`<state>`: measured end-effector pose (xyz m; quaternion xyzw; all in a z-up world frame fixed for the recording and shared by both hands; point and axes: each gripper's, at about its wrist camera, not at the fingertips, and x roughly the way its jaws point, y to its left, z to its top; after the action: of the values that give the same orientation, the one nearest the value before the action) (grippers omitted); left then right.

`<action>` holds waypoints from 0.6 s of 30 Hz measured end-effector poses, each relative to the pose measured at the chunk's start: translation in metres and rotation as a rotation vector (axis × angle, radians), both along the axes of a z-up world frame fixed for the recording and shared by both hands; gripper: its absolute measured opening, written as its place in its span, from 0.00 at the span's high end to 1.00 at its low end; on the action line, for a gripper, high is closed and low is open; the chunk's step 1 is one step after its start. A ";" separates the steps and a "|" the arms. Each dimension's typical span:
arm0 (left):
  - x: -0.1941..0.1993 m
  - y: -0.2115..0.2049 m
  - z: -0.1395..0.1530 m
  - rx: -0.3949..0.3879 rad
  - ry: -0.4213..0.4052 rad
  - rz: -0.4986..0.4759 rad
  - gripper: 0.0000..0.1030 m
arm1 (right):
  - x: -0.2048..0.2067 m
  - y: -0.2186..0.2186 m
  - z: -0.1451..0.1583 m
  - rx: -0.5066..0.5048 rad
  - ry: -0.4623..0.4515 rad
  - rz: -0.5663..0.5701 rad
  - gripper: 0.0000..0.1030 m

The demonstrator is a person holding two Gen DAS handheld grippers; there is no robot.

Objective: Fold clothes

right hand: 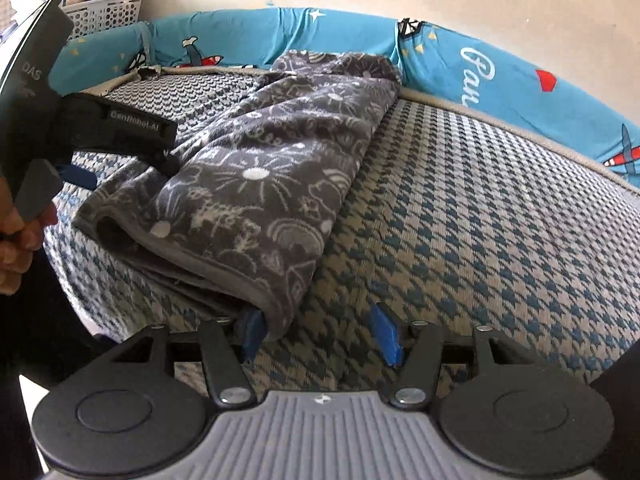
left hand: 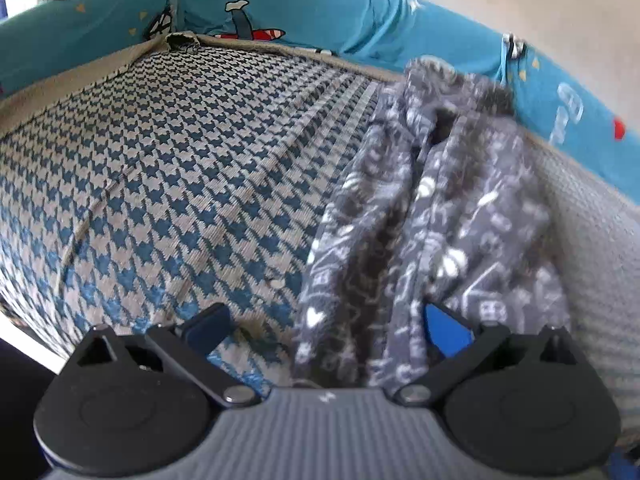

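A grey fleece garment (right hand: 272, 168) with a white doodle print lies in a long folded strip on the houndstooth bed mat (right hand: 480, 208). In the left wrist view the same garment (left hand: 440, 200) is blurred and runs from the far bumper down between my fingers. My left gripper (left hand: 328, 328) is open, its jaws wide apart astride the cloth's near end, the right blue pad against the fabric. From the right wrist camera, the left gripper (right hand: 124, 170) sits at the strip's left side. My right gripper (right hand: 320, 334) is open at the near hem, its left pad touching the edge.
A turquoise padded bumper (right hand: 360, 36) with cartoon planes rings the bed's far and side edges. A white plastic basket (right hand: 104, 12) stands beyond the far left corner. A hand (right hand: 16, 232) holds the left gripper's handle. Bare mat (left hand: 160, 160) stretches left of the garment.
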<state>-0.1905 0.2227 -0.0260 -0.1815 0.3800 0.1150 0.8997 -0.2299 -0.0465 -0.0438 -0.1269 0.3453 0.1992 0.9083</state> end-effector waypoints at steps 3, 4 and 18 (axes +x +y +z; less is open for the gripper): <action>-0.007 0.008 0.008 -0.083 -0.081 0.011 0.00 | -0.004 -0.010 0.005 0.043 0.012 -0.006 0.48; -0.009 0.011 0.011 -0.098 -0.103 0.019 0.00 | -0.006 -0.014 0.008 0.067 0.008 -0.008 0.48; 0.022 0.016 0.036 -0.072 -0.131 -0.019 0.00 | -0.012 -0.024 0.037 0.094 -0.052 0.030 0.47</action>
<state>-0.1690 0.2382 0.0100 -0.2174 0.3258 0.0804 0.9166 -0.2415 -0.0708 -0.0071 -0.0943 0.3100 0.2254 0.9188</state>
